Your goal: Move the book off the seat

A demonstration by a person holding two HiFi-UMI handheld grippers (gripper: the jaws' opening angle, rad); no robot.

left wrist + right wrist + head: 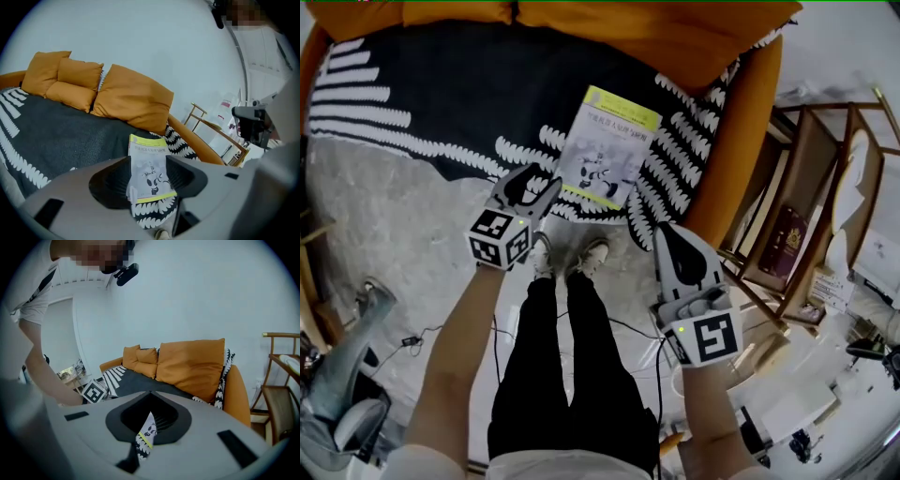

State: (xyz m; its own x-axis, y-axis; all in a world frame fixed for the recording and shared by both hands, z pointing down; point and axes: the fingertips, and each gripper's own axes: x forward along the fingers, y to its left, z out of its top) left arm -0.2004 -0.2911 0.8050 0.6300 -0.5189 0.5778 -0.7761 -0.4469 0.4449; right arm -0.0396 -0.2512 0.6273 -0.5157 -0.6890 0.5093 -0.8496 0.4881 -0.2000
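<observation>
A thin book (605, 150) with a grey cover and yellow-green bands lies flat on the sofa seat, on a dark throw (441, 103) with white leaf print, near the seat's front edge. My left gripper (542, 178) hovers at the book's near left corner, jaws open and nothing held. In the left gripper view the book (149, 176) shows through the gap between the open jaws (148, 161). My right gripper (667, 230) hangs lower and to the right, in front of the sofa, its jaws together and empty. A sliver of the book (148, 430) shows past the right gripper (150, 394).
Orange cushions (581, 19) line the sofa's back and an orange armrest (741, 141) bounds the seat on the right. A wooden rack (806, 187) with items stands right of the sofa. The person's legs and shoes (567, 253) stand on the grey floor below. A chair (347, 394) stands at the lower left.
</observation>
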